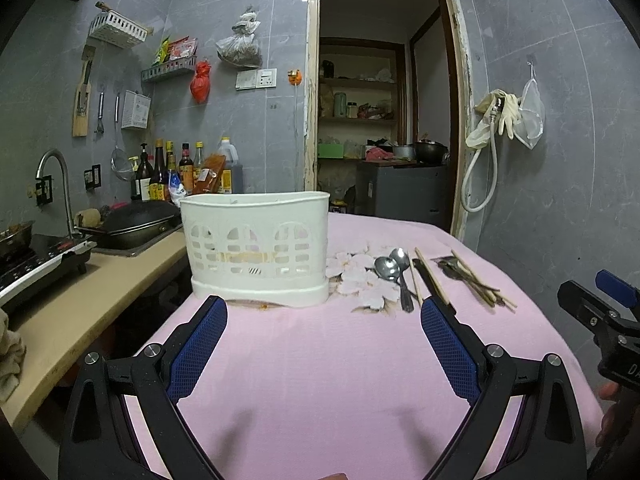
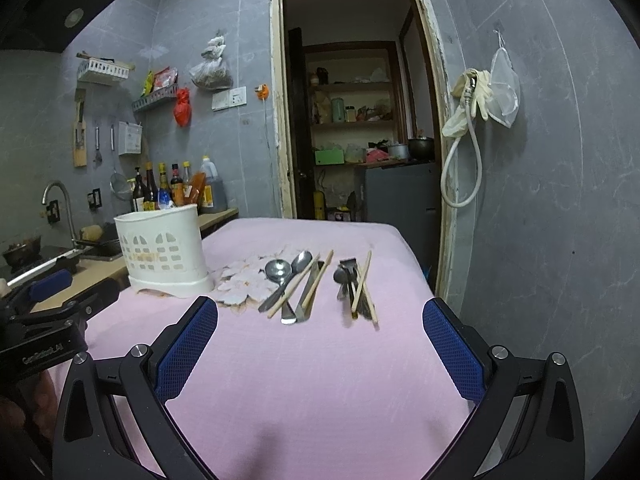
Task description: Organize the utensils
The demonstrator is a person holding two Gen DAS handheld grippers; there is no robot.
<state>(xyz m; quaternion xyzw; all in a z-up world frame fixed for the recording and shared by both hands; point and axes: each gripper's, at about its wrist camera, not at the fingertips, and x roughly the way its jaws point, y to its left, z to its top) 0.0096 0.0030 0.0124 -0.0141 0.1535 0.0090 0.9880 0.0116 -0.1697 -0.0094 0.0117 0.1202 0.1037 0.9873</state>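
Utensils: two loose heaps on my pink table, none in the caddy yet, as far as I can tell.

Left wrist view. Left gripper (image 1: 323,322), tongs wide apart, empty, low over the cloth (image 1: 320,360). Caddy (image 1: 256,244), white, slotted, upright at the far left edge, straight ahead of me. Spoons (image 1: 390,268) just right of it on the flower print; chopsticks (image 1: 430,276) and a dark-handled piece beside them; second heap (image 1: 472,278) further right. Right gripper (image 1: 600,312) showing at the right edge.

Right wrist view. Right gripper (image 2: 320,322), tongs also apart, empty. Spoon heap (image 2: 286,276) dead ahead, chopsticks lying across the handles; smaller heap (image 2: 356,284) to its right, crossed likewise.

Step in hand, my judgement: first pick with the right. I would take a top chopstick first, gripping near its middle, since lifting a spoon from under would scatter the rest. Thin pieces lie flat on soft cloth, so the tongs may pinch fabric.

Surroundings: counter, sink and wok left of the table, doorway at far centre. Nothing blocks the way to the caddy.
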